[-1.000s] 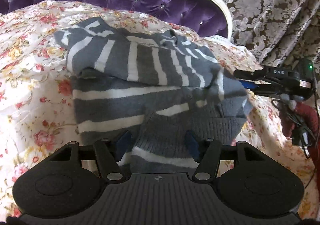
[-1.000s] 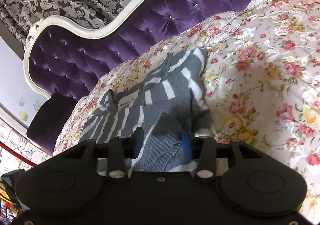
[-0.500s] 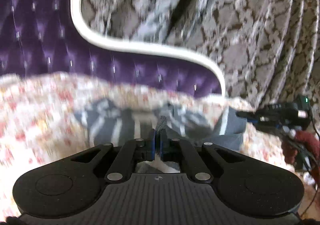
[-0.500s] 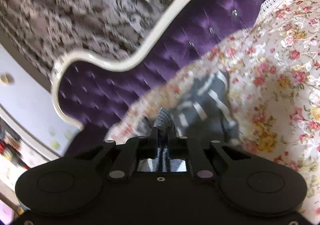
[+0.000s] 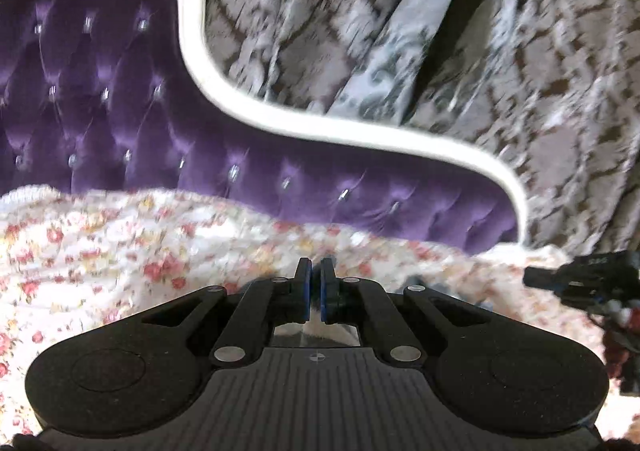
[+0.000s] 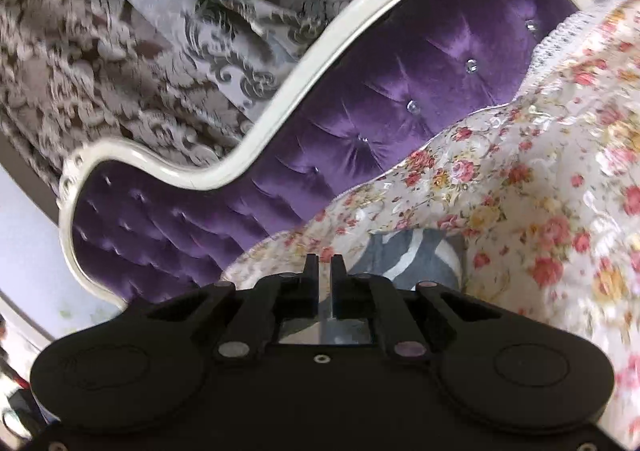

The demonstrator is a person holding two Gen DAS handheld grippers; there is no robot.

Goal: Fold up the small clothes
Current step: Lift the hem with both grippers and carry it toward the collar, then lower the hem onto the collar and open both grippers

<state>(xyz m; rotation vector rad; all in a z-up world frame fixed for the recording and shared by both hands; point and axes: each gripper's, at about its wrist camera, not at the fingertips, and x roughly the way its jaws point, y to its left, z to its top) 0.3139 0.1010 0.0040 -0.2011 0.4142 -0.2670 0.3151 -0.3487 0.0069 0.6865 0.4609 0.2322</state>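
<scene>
Takes in, from the left wrist view, the floral bedspread [image 5: 120, 251] spreading from 9 o'clock across the middle, blurred. Finds the purple tufted headboard [image 5: 100, 91] with its white curved edge at 10 o'clock, and the brown-and-silver patterned curtain [image 5: 440, 31] filling 12 to 2 o'clock. Shows the left gripper [image 5: 316, 271] at 6 o'clock, fingers pressed nearly together, with only a sliver of the striped sweater [image 5: 316, 310] showing pale and dark low between the blue pads, so clamped on that cloth. Hides the rest of the garment under the gripper body in this view. Catches the right gripper [image 5: 530, 278] at 3 o'clock, pointing in from the edge above the bedspread, too small there to read its fingers. Turns up, in the right wrist view, a pale wall at 9 o'clock, the curtain at 11 o'clock and the headboard sweeping through the centre toward 1 o'clock. Shows the right gripper at 6 o'clock, jaws opening with a narrow slot between them; cannot tell whether cloth sits between the pads or is pressed by them. Places the grey, white-striped sweater [image 6: 412, 259] just at 1 o'clock from those fingertips, lying on the bedspread and running down behind the gripper body. Ends with the bedspread rising from 3 to 5 o'clock.
</scene>
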